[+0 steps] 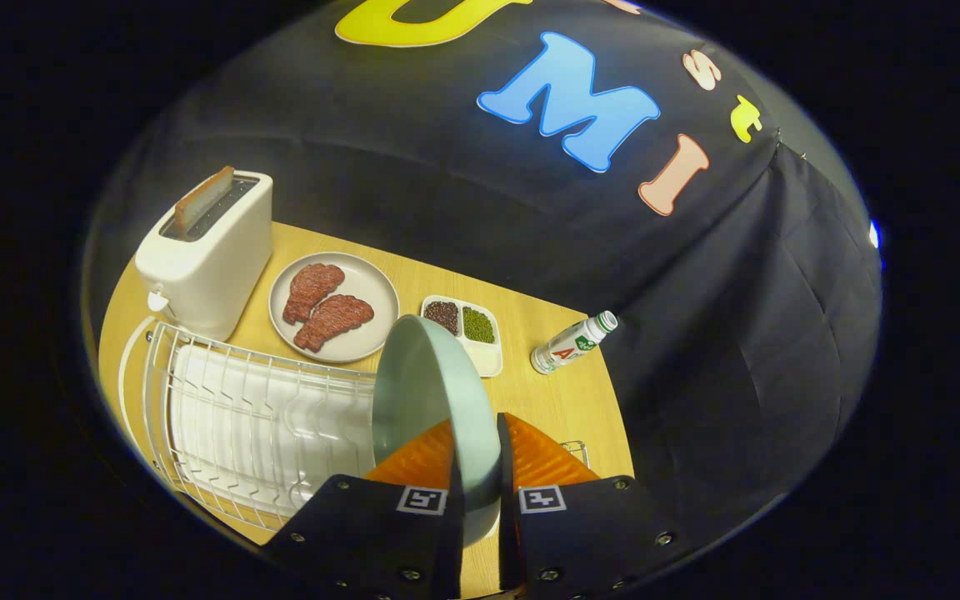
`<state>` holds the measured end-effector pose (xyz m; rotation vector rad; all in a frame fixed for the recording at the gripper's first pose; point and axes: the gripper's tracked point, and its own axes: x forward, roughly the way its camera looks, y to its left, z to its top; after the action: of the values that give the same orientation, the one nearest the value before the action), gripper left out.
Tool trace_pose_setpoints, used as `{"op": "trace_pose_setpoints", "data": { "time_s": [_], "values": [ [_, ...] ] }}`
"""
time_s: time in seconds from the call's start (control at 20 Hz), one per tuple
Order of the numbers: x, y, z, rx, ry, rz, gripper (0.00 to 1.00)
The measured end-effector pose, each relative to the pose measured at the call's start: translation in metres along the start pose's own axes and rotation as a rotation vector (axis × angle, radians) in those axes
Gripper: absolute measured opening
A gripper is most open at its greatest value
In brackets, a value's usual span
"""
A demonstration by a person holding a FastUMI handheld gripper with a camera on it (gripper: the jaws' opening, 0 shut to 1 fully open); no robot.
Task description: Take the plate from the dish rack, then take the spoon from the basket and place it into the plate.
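My gripper (pixel 477 454) is shut on the rim of a pale green plate (pixel 422 392). The plate stands on edge between the two fingers and hangs above the wooden table, just to the right of the white wire dish rack (pixel 255 425). Its hollow face is turned toward the rack. A corner of a wire basket (pixel 576 452) peeks out just right of the fingers; what it holds is hidden.
A white toaster (pixel 205 254) with a slice of bread stands behind the rack. Beyond the fingers lie a grey plate (pixel 372 287) with two pieces of meat, a small divided tray (pixel 488 354) of beans and a bottle (pixel 572 343) lying on its side.
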<state>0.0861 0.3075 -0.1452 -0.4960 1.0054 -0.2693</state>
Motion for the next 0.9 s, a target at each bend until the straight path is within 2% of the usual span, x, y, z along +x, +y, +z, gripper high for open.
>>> {"op": "trace_pose_setpoints", "data": {
  "time_s": [0.2, 0.4, 0.55, 0.8, 0.9],
  "values": [
    [-0.009, -0.005, -0.003, 0.046, 0.012, 0.127, 0.17],
    [-0.021, -0.036, -0.017, 0.104, 0.038, 0.269, 0.17],
    [-0.026, -0.069, -0.029, 0.143, 0.037, 0.349, 0.17],
    [-0.024, -0.120, -0.065, 0.211, 0.061, 0.427, 0.17],
    [-0.027, -0.129, -0.078, 0.248, 0.058, 0.491, 0.17]
  ]
}}
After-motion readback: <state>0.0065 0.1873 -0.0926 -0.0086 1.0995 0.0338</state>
